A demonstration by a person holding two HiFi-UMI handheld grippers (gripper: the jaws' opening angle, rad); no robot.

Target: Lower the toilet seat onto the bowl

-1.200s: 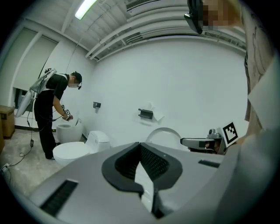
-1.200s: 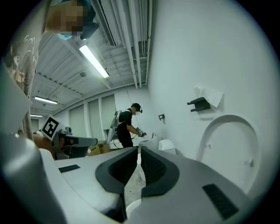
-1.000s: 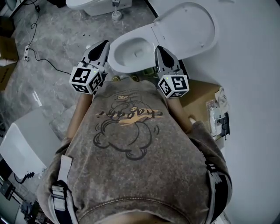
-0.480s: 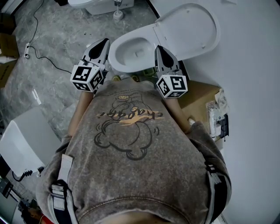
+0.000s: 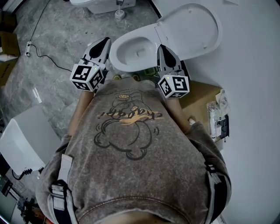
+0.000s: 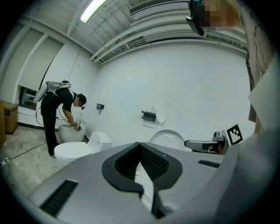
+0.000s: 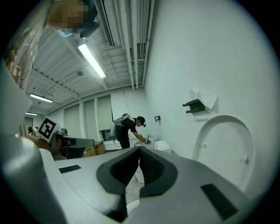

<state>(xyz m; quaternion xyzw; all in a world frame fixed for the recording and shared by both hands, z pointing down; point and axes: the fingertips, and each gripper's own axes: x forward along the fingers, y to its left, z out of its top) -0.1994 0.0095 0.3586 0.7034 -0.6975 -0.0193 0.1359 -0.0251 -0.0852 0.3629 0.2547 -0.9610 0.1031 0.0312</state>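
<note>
In the head view the white toilet bowl [image 5: 133, 52] lies just ahead of the person's chest. Its seat [image 5: 192, 30] stands raised against the white wall. My left gripper [image 5: 104, 42] hovers at the bowl's left rim, shut and holding nothing. My right gripper [image 5: 161, 47] hangs at the bowl's right rim, just short of the raised seat, shut and holding nothing. In the left gripper view the shut jaws [image 6: 140, 145] point toward the raised seat [image 6: 168, 136]. The right gripper view shows its shut jaws [image 7: 139, 149] with the seat [image 7: 227, 144] upright to their right.
A cardboard box [image 5: 201, 96] sits on the floor right of the bowl. Another toilet [image 5: 100, 4] stands at the top edge. A cable [image 5: 39, 54] runs over the grey floor. A white fixture [image 5: 22, 140] is at the left. Another person [image 6: 59, 116] bends over a far toilet.
Both grippers have stayed shut beside the bowl. The right one has drifted slightly to the right. The seat has not moved.
</note>
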